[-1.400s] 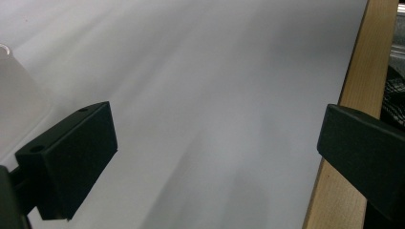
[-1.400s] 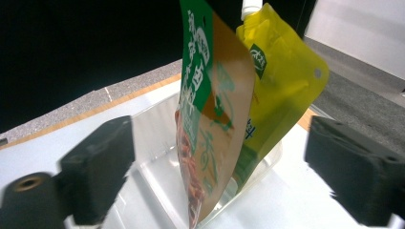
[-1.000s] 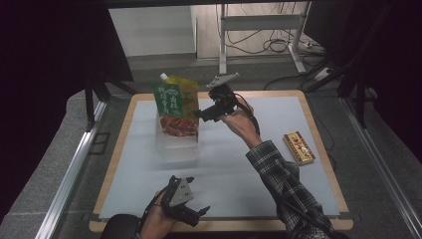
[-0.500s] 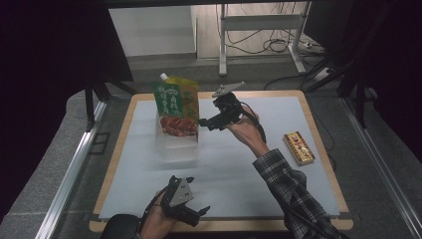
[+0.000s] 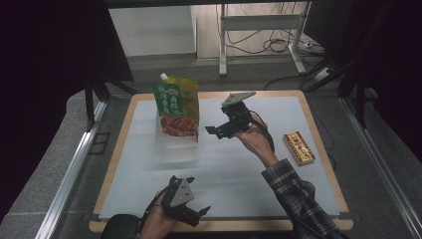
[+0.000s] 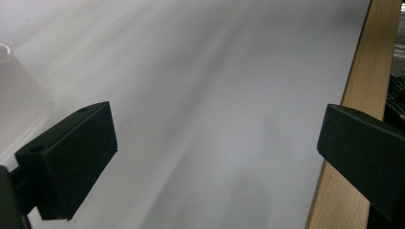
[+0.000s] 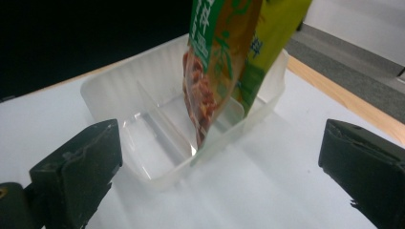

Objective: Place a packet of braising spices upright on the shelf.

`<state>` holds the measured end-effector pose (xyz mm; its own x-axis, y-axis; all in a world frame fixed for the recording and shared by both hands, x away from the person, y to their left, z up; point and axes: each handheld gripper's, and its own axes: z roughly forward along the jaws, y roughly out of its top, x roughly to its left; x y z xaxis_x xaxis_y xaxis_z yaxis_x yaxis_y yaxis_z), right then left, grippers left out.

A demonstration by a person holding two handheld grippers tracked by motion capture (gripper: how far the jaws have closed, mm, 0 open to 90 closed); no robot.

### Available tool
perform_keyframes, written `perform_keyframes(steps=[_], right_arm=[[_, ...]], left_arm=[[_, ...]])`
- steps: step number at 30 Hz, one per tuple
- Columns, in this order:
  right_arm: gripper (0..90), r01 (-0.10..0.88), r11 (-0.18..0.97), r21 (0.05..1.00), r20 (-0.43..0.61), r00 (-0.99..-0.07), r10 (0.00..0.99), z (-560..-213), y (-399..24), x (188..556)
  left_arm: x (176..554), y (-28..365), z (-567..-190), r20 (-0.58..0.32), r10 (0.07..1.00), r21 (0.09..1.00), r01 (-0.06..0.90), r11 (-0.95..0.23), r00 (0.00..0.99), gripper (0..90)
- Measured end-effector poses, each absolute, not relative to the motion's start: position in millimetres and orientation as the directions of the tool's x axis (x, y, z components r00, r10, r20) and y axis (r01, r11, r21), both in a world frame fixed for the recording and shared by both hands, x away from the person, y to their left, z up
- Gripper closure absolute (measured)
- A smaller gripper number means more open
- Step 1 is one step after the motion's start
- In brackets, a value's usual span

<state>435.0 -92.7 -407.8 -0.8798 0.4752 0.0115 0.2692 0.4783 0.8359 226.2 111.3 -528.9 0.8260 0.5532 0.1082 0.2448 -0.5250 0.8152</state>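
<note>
A green and yellow spouted pouch (image 5: 176, 105) (image 7: 224, 62) stands upright in the far compartment of a clear plastic tray (image 5: 175, 147) (image 7: 143, 119) split by a divider. My right gripper (image 5: 215, 131) (image 7: 217, 181) hovers just right of the tray, open and empty, pointing at it. Near the table's front edge, my left gripper (image 5: 199, 215) (image 6: 217, 157) is held low over the white mat (image 6: 205, 95), open with nothing between its jaws. A corner of the tray (image 6: 14, 95) shows at the left of the left gripper view.
A small red and gold box (image 5: 298, 148) lies on the mat at the right. The wooden table rim (image 5: 318, 134) (image 6: 353, 119) frames the white mat. Metal rails run along both sides, and a stand with cables is behind the table.
My right gripper has drawn back to the right and toward the person, away from the pouch, which stays standing in the tray. The left gripper has not moved.
</note>
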Motion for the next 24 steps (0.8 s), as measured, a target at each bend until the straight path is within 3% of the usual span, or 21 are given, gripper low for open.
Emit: perform_keyframes(steps=[24], right_arm=[[1.0, 0.296, 0.483, 0.824, 0.019, -0.866, 0.5, -443.6, -132.6, 406.8]], left_arm=[[226.5, 110.4, -529.4, 0.111, 0.557, 0.816, 0.244, -0.524, 0.823, 0.0]])
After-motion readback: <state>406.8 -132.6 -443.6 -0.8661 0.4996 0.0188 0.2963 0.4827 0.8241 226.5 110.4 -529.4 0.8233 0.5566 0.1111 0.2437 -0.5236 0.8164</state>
